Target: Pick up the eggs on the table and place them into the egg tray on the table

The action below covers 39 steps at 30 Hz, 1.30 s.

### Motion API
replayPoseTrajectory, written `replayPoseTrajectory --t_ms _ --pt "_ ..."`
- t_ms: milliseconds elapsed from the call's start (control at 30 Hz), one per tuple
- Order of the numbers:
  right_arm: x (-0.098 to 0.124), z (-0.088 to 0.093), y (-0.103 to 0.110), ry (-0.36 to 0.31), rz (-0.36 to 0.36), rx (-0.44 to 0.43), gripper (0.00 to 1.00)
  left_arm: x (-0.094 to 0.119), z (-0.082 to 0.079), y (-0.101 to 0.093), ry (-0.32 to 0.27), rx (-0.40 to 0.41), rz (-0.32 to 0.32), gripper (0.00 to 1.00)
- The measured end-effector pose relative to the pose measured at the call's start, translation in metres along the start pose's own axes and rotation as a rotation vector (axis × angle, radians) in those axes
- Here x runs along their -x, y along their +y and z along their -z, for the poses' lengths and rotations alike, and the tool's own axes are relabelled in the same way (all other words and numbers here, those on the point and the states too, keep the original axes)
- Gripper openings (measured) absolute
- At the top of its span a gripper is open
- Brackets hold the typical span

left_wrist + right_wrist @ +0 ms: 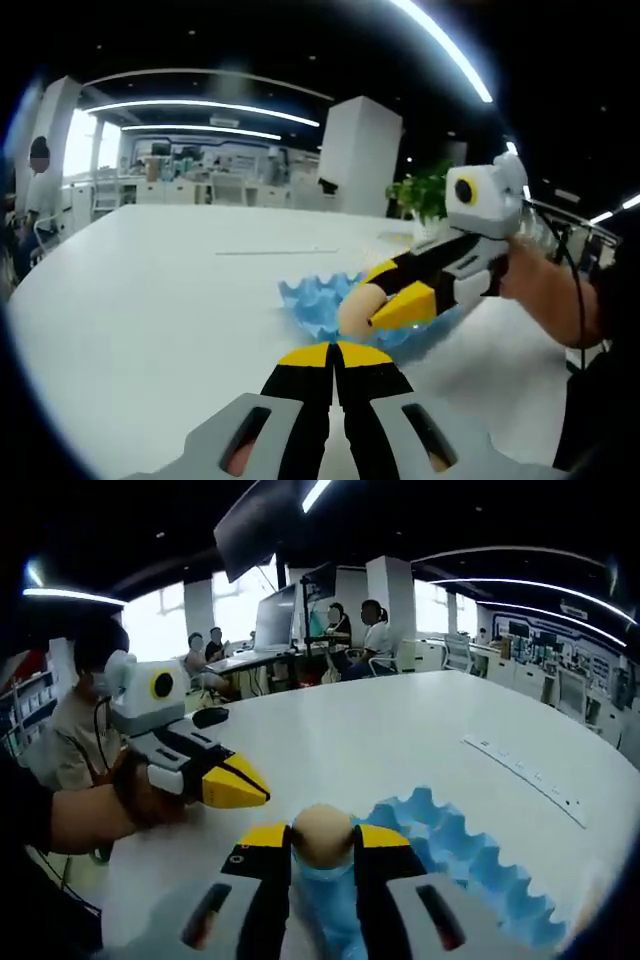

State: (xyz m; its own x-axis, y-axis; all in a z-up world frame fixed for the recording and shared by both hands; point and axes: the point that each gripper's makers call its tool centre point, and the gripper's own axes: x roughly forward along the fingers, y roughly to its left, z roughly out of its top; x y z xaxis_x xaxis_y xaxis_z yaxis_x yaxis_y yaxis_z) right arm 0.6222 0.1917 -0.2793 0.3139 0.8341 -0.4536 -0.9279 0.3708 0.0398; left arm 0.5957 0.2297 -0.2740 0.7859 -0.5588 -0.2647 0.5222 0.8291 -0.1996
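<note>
Egg tray (470, 865), made of blue ridged cells, is lying on the big white worktop (150, 300), and in the left gripper view it (315, 300) is showing just past the yellow tips of the left tongs (335, 352). The worktop is stretching far back toward desks and chairs, where some people (375, 630) are sitting. A long thin strip (520, 770) is lying flat on the worktop, apart from the tray.

The right tongs (322, 832) are hanging over the near edge of the tray with the jaws clamped on one egg (322, 835), a pale brown one, which is sitting between the two yellow tips. In the left gripper view the same egg (355, 308) is appearing above the tray.

The left tongs are hovering beside the tray, the jaws pressed together with nothing between them. A hand (140, 790) is holding them.
</note>
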Motion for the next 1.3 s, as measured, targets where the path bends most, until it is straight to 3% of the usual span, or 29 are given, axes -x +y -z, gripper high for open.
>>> replayPoseTrajectory --t_ms 667,933,1300 --pt "-0.017 0.018 -0.001 0.128 -0.029 0.060 0.26 -0.002 0.001 0.004 0.003 -0.001 -0.002 0.00" --pt "-0.019 0.022 0.001 0.285 -0.014 0.204 0.26 -0.002 0.001 0.010 0.003 0.000 -0.004 0.00" --pt "-0.020 0.024 0.006 0.363 -0.021 0.299 0.26 -0.002 0.002 0.007 0.009 -0.011 -0.002 0.00"
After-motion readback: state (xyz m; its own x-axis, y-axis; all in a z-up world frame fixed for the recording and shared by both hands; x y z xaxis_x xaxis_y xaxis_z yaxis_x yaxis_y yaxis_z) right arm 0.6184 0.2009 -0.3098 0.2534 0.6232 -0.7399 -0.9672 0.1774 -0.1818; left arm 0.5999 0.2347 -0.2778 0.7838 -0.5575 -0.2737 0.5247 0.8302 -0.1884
